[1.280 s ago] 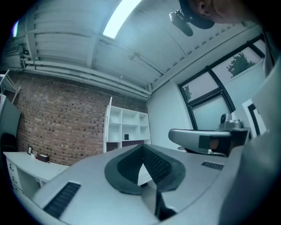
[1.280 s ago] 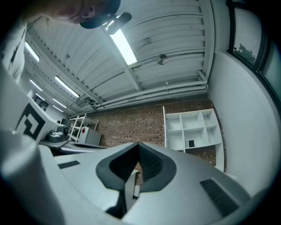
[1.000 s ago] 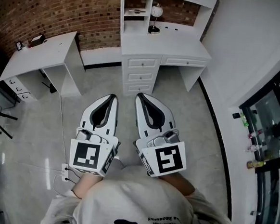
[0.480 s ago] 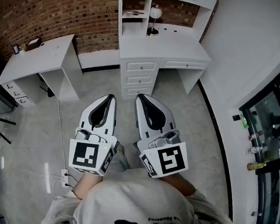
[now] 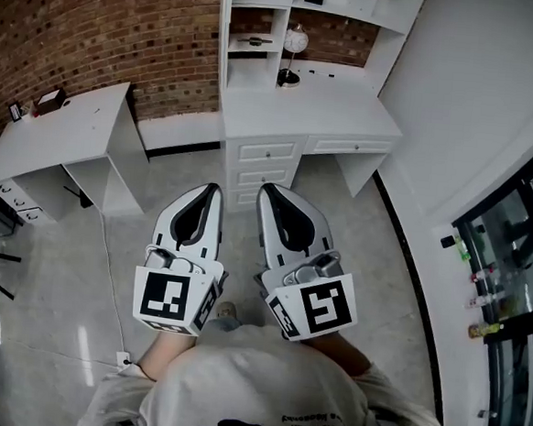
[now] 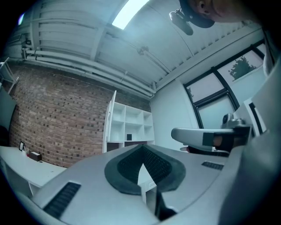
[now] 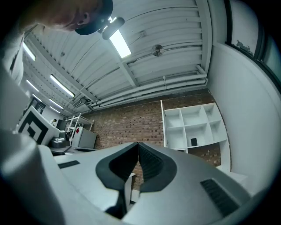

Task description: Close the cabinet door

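Head view: my left claw [image 5: 215, 188] and right claw [image 5: 267, 188] are held side by side over the floor, aimed at the desk [image 5: 312, 105] and the shelves [image 5: 256, 14] above it, well apart from both; I judge this the approach, with nothing touched yet.

Left gripper view: my jaws are together with nothing between them; what I take for the door [image 6: 110, 125] is a white leaf swung out at the shelves' left edge; next I must get near and push it flat; its hinge and handle are too small to tell.

Right gripper view: my jaws are together and empty; the door shows only as a thin edge, and my jaws hide most of the desk.
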Tool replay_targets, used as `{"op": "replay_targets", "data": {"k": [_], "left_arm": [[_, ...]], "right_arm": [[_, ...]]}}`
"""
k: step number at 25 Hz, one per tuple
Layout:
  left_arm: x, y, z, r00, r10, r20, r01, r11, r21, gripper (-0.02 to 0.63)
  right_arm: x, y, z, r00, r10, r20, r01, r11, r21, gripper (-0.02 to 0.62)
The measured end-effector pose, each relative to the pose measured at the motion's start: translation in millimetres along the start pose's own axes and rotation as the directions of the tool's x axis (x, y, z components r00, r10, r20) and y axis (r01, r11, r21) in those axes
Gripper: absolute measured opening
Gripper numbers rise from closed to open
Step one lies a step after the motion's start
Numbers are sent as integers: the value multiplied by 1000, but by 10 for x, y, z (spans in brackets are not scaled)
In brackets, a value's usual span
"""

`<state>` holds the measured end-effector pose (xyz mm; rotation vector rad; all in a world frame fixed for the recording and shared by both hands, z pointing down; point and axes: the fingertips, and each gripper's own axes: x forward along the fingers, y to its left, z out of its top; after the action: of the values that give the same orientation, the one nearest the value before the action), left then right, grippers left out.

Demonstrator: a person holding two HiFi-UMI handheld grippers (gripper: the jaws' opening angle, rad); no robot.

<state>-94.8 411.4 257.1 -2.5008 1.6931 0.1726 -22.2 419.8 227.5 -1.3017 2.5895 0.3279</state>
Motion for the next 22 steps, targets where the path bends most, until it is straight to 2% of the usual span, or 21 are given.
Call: {"op": "replay_targets", "data": {"k": [9, 15, 22], "left_arm": [[780, 758, -108, 999, -41, -6, 42, 999, 15, 8], [1075, 1046, -269, 998, -51, -22, 51, 999, -4, 8], [1296, 1249, -365, 999, -52, -10, 52, 999, -16, 6]], "right_arm": [[972, -285, -321, 998, -58, 17, 57, 998, 13, 18], [1269, -426, -528, 996, -93, 3, 93, 995, 23, 18], [1592, -491, -662, 997, -71, -3, 71, 997, 15, 18]]}}
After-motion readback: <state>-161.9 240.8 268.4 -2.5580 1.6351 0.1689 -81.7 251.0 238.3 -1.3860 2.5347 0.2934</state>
